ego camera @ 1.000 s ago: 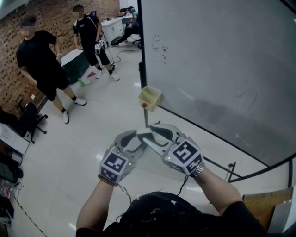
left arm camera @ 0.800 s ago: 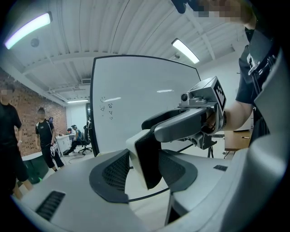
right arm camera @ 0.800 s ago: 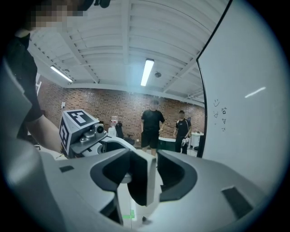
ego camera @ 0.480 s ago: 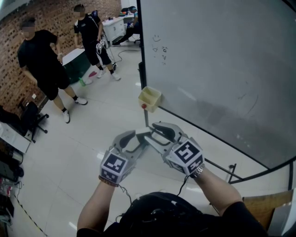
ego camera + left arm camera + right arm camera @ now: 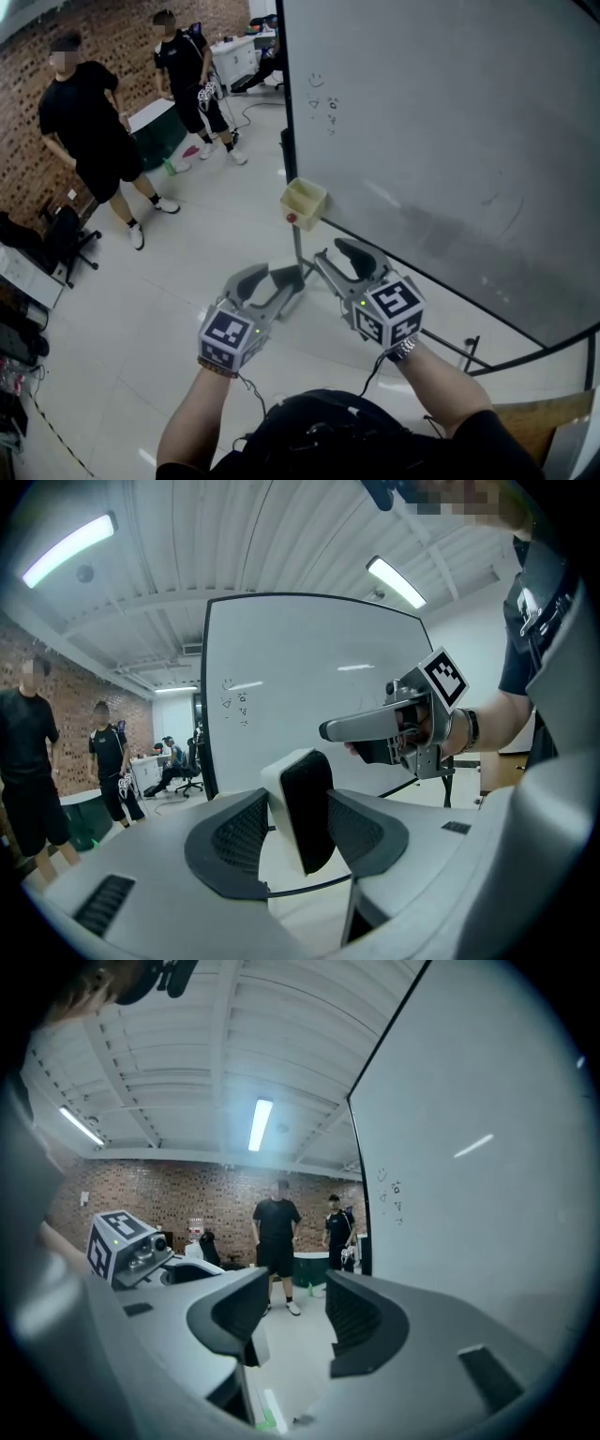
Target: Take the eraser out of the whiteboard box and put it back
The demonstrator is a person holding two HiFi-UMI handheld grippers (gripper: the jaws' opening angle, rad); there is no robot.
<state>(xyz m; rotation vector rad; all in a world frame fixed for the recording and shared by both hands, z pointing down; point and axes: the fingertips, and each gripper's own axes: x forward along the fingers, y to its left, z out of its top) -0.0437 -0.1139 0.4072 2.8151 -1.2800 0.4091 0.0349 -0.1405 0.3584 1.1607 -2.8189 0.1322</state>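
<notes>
The eraser (image 5: pixel 302 810), a white block with a black felt face, stands on edge between the pads of my left gripper (image 5: pixel 295 834), which is shut on it. In the head view that left gripper (image 5: pixel 278 287) holds the eraser (image 5: pixel 286 277) in the air below the small yellowish whiteboard box (image 5: pixel 303 200), which hangs at the lower left corner of the whiteboard (image 5: pixel 441 141). My right gripper (image 5: pixel 336 260) hovers just right of the eraser, apart from it. Its jaws are open with nothing between them (image 5: pixel 298 1321).
Two people (image 5: pixel 89 131) stand on the pale floor at the far left before a brick wall. A green-sided desk (image 5: pixel 155 127) and an office chair (image 5: pixel 56 239) are nearby. The whiteboard's stand leg (image 5: pixel 464 352) runs along the floor at right.
My right gripper has drawn away to the right from the eraser and the left gripper's tips. The eraser stays in the left gripper, which has barely moved.
</notes>
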